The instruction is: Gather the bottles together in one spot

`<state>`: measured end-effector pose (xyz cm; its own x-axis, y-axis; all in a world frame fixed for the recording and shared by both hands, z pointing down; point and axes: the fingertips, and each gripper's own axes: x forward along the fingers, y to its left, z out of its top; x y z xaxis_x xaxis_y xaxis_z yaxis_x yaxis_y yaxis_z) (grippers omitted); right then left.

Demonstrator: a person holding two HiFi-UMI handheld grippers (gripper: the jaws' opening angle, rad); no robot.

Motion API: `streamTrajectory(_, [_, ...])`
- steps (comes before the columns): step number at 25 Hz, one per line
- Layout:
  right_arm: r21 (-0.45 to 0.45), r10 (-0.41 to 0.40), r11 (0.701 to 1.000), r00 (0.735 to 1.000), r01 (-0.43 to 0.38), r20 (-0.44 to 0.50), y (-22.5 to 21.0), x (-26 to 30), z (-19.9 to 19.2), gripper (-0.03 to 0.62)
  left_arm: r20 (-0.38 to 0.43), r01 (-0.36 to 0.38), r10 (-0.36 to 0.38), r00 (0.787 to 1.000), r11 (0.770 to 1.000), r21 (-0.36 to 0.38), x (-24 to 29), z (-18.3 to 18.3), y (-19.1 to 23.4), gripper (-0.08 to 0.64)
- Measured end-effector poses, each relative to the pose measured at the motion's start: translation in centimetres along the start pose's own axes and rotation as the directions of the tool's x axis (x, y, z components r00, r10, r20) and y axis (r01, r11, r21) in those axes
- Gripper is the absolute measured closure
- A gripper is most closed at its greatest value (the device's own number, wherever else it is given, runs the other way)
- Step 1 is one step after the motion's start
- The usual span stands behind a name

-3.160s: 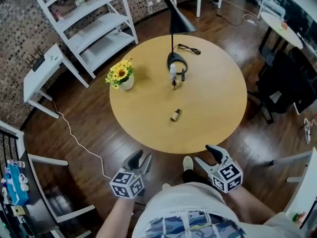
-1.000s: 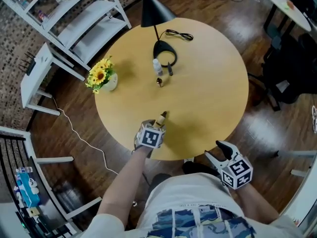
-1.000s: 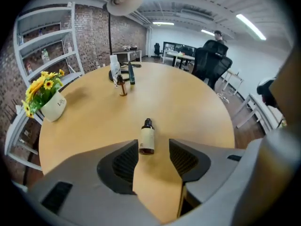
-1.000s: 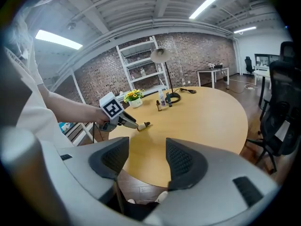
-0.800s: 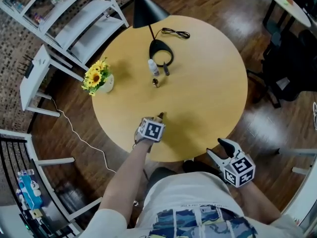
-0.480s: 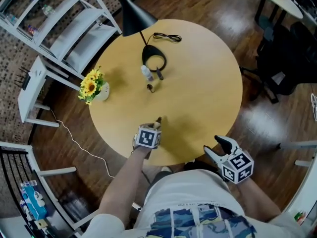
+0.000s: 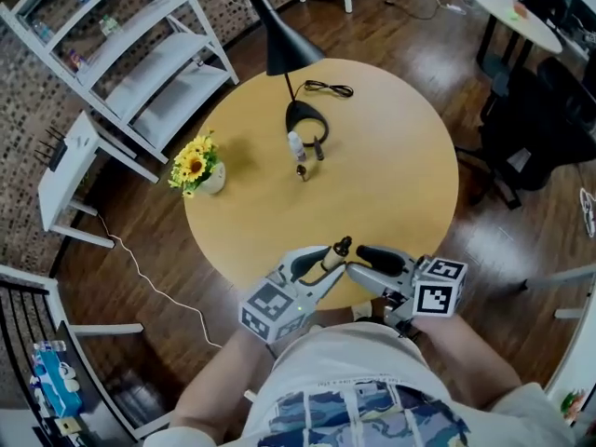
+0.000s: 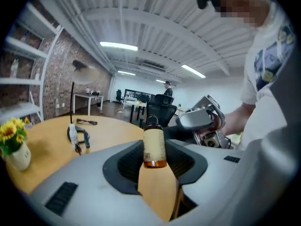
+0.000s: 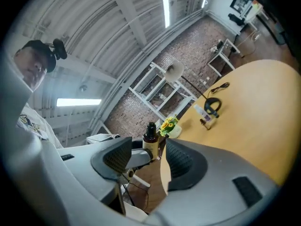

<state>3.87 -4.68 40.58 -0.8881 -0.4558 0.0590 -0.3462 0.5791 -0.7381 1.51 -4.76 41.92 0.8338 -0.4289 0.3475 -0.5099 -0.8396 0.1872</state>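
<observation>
My left gripper (image 8: 154, 163) holds the small amber glass bottle with a black cap (image 8: 154, 142) upright in its jaws, over the round wooden table's (image 7: 391, 175) near edge. My right gripper (image 9: 149, 159) faces it. Its jaws have just been closing but stand apart, with the bottle beyond their tips. I'd carry it steadily to the white bottle (image 7: 295, 143) and the tiny dark bottle (image 7: 300, 169) by the black lamp base (image 7: 300, 110).

1. A round wooden tabletop (image 7: 400, 175) stands on a dark plank floor (image 7: 149, 212).
2. A white shelf unit (image 7: 140, 59) lines the brick wall (image 7: 23, 101), with a small white side table (image 7: 70, 161) beside it.
3. A black office chair (image 7: 526, 124) is at the right.
4. Strip lights (image 8: 118, 45) are lit overhead.
</observation>
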Motion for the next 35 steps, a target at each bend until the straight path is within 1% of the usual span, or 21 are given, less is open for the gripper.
streamTrajectory(2, [-0.002,0.033,0.999,0.999,-0.033,-0.038,2.0,1.9,-1.7,0.359,-0.003,-0.007,0.007,1.0,0.994,0.112,-1.8,0.0,-1.3,0.41])
streamTrajectory(4, [0.023,0.06,0.998,0.996,-0.059,-0.058,3.6,3.2,-3.7,0.365,-0.007,-0.013,0.015,1.0,0.984,0.18,-3.4,-0.8,-2.3,0.41])
streamTrajectory(6, [0.043,0.068,0.997,0.996,-0.066,-0.06,4.9,3.7,-5.3,0.439,-0.012,-0.019,0.022,1.0,0.977,0.213,-4.9,-2.0,-3.1,0.41])
streamTrajectory(7, [0.039,0.058,0.998,0.996,-0.055,-0.064,5.3,3.9,-6.0,0.456,-0.016,-0.018,0.022,1.0,0.975,0.222,-5.6,-2.5,-3.4,0.41])
streamTrajectory(9, [0.005,0.015,1.0,0.998,-0.015,-0.064,5.7,4.1,-7.1,0.463,-0.04,-0.013,0.023,0.999,0.97,0.243,-7.0,-3.8,-3.8,0.407])
streamTrajectory(11, [-0.051,-0.058,0.997,0.998,0.057,-0.037,5.4,3.8,-7.3,0.466,-0.075,-0.01,0.031,0.997,0.964,0.264,-8.4,-4.9,-3.8,0.407])
streamTrajectory(12, [-0.105,-0.114,0.988,0.993,0.111,-0.027,5.0,3.6,-7.2,0.468,-0.081,-0.01,0.032,0.996,0.966,0.259,-9.2,-5.1,-3.7,0.405])
streamTrajectory(13, [-0.191,-0.182,0.966,0.983,0.173,-0.03,4.6,3.3,-7.3,0.468,-0.071,-0.009,0.027,0.997,0.972,0.233,-10.1,-4.8,-3.6,0.405])
streamTrajectory(14, [-0.301,-0.255,0.925,0.966,0.23,-0.044,4.2,3.0,-7.5,0.468,-0.051,-0.005,0.015,0.999,0.982,0.191,-10.8,-4.2,-3.7,0.407])
streamTrajectory(16, [-0.509,-0.386,0.808,0.919,0.295,-0.081,3.9,2.7,-8.5,0.468,-0.019,0.01,-0.008,1.0,0.994,0.107,-11.4,-2.9,-4.1,0.407])
streamTrajectory(17, [-0.578,-0.433,0.757,0.896,0.306,-0.094,4.0,2.6,-9.0,0.468,-0.021,0.018,-0.016,1.0,0.996,0.09,-11.1,-2.5,-4.4,0.407])
streamTrajectory(19, [-0.662,-0.493,0.682,0.864,0.31,-0.103,4.2,2.8,-9.8,0.468,-0.047,0.042,-0.037,0.998,0.993,0.109,-9.8,-2.1,-5.4,0.407])
streamTrajectory(22, [-0.76,-0.54,0.581,0.836,0.292,-0.092,4.0,3.5,-9.8,0.468,-0.092,0.05,-0.037,0.995,0.989,0.139,-7.2,-1.9,-5.5,0.407])
streamTrajectory(24, [-0.799,-0.558,0.533,0.826,0.278,-0.084,3.3,3.8,-9.1,0.468,-0.118,0.024,-0.008,0.993,0.99,0.14,-5.8,-1.8,-4.6,0.41])
streamTrajectory(25, [-0.81,-0.565,0.518,0.821,0.273,-0.085,2.8,3.8,-8.7,0.468,-0.13,0.011,0.009,0.991,0.989,0.15,-5.1,-1.7,-4.1,0.443])
streamTrajectory(26, [-0.818,-0.573,0.509,0.815,0.268,-0.089,2.1,3.8,-8.3,0.468,-0.142,0.002,0.022,0.99,0.986,0.167,-4.4,-1.8,-3.5,0.477])
streamTrajectory(27, [-0.82,-0.578,0.508,0.81,0.263,-0.098,1.4,3.7,-8.0,0.468,-0.154,0.0,0.029,0.988,0.983,0.186,-3.5,-1.8,-3.1,0.477])
streamTrajectory(28, [-0.817,-0.579,0.515,0.808,0.26,-0.108,0.5,3.6,-7.6,0.468,-0.168,0.006,0.028,0.985,0.98,0.199,-2.7,-1.9,-2.8,0.479])
streamTrajectory(30, [-0.79,-0.564,0.553,0.817,0.266,-0.12,-1.2,3.1,-6.8,0.463,-0.197,0.022,0.02,0.98,0.978,0.209,-0.7,-2.0,-2.3,0.48])
streamTrajectory(32, [-0.754,-0.535,0.598,0.836,0.271,-0.124,-3.1,2.6,-5.5,0.451,-0.215,0.017,0.03,0.976,0.978,0.21,1.4,-1.5,-1.1,0.482])
streamTrajectory(35, [-0.698,-0.503,0.662,0.852,0.274,-0.143,-6.3,1.3,-3.0,0.362,-0.224,-0.052,0.097,0.97,0.979,0.199,4.7,-0.2,3.0,0.482])
